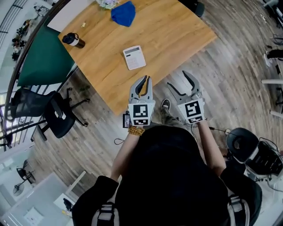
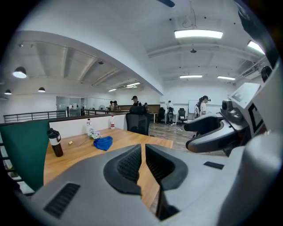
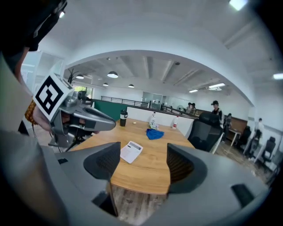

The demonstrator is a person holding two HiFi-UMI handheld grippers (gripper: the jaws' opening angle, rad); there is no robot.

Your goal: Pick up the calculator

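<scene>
The white calculator (image 1: 134, 57) lies flat on the wooden table (image 1: 168, 39), near its front corner. Both grippers hover off the table's near edge, short of the calculator. My left gripper (image 1: 144, 80) is shut with nothing between its jaws; in the left gripper view its jaws (image 2: 143, 162) meet over the table edge and the calculator is out of sight. My right gripper (image 1: 179, 81) is open and empty. In the right gripper view the calculator (image 3: 131, 151) shows between the spread jaws (image 3: 143, 165), some way ahead and a little to the left.
A blue cloth (image 1: 123, 13) and a black tumbler (image 1: 73, 39) sit farther back on the table, with bottles (image 3: 153, 119) at the far edge. A black office chair (image 1: 57, 115) stands on the left, another chair (image 3: 205, 128) beyond the table. People stand in the distance.
</scene>
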